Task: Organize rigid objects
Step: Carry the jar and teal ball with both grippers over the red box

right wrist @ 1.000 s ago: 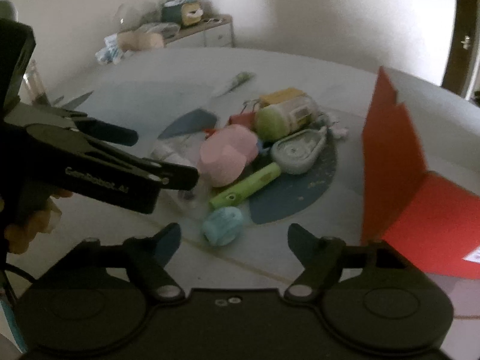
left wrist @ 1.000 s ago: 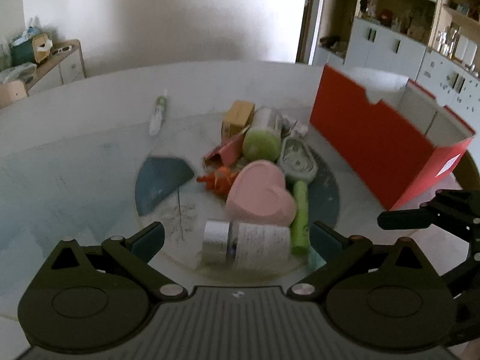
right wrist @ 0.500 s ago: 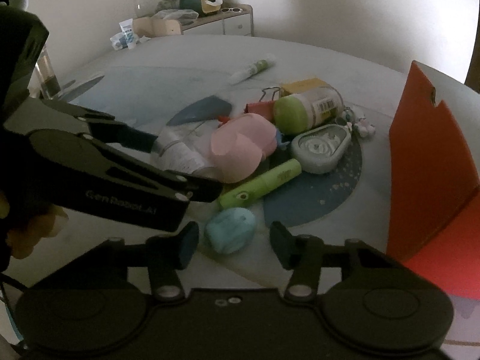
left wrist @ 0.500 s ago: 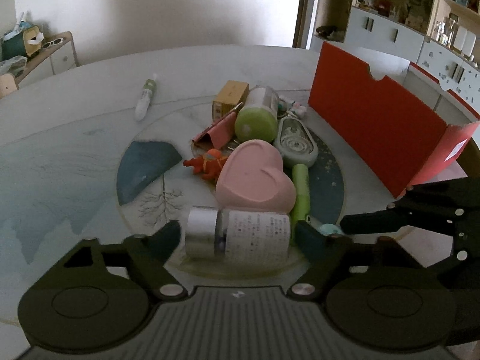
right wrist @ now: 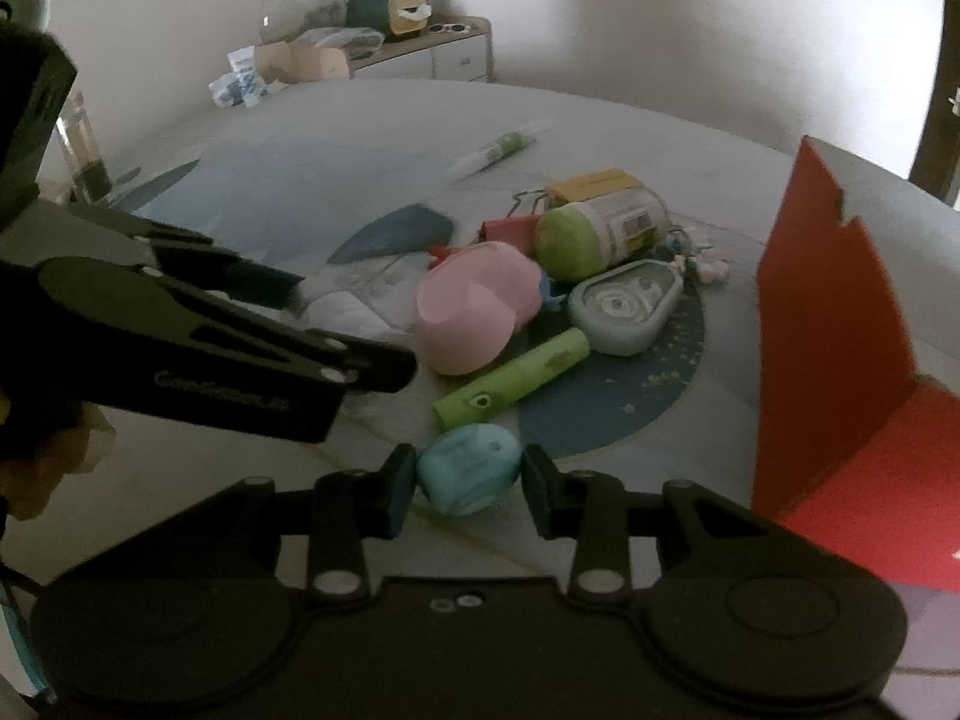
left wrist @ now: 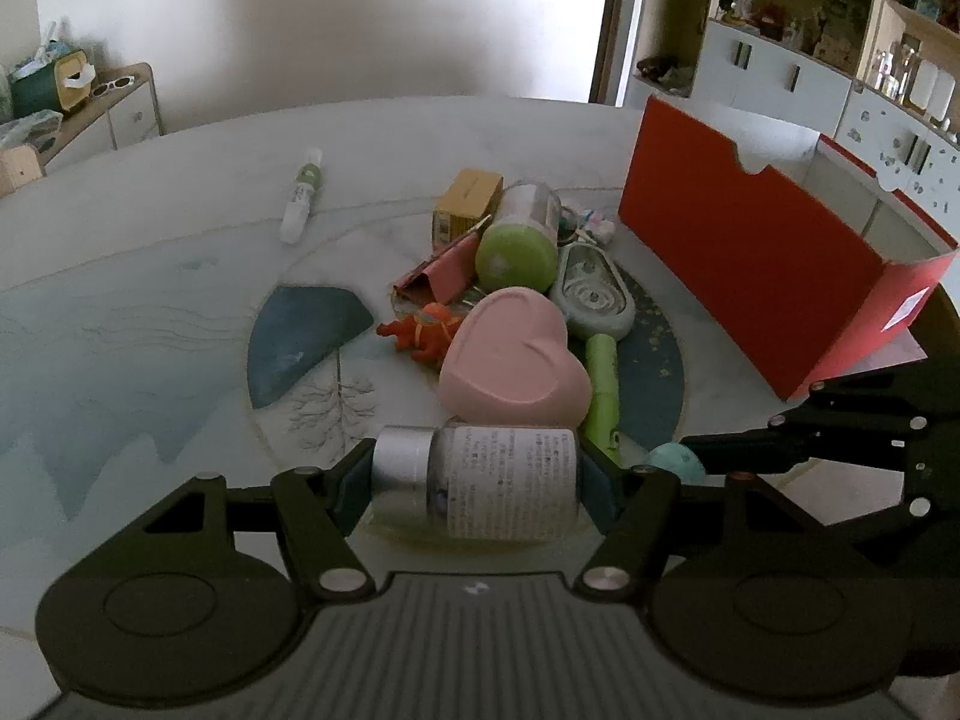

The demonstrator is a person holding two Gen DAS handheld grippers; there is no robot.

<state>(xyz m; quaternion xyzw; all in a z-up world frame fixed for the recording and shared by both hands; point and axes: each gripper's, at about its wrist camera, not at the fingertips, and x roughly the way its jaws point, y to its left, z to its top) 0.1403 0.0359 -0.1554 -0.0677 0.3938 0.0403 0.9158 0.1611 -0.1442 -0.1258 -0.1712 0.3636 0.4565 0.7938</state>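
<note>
Two grasps set up at once, both at the near edge of the pile on the bench (left wrist: 120, 312).

Left gripper (left wrist: 477, 480): fingers bracket the small bottle (left wrist: 504, 489), which lies on its side with its long axis running left-right, silver cap left, printed label right. One finger sits at the cap end, the other at the base end, so the grip runs along the length, end to end, not across the body. Pads look touching or nearly so at both ends; I can't tell for sure that it is clamped. The bottle sits on the bench, its far side right against the pink heart box (left wrist: 510, 366).

Right gripper (right wrist: 468, 480): fingers flank the teal egg-shaped object (right wrist: 469, 469), one pad on each side, narrow gap if any. It reads as closing on it or lightly pinching; firm contact is unclear. The egg lies just near of the green tube (right wrist: 510, 381), whose long axis slants from near-left to far-right.

Key relation: the red box (left wrist: 768, 276) stands to the right of the pile, open top, long wall facing the clutter. The right gripper and its egg are nearer to it; the bottle is further left, with the right gripper between it and the box.

Judgement: lift straight up first, then carry right. The egg likely goes first so the tools don't cross. The end-to-end hold on the bottle may slip off the smooth cap.

Untouched further out: green-lid jar (left wrist: 519, 240), grey tape dispenser (left wrist: 591, 300), orange figure (left wrist: 426, 330).
</note>
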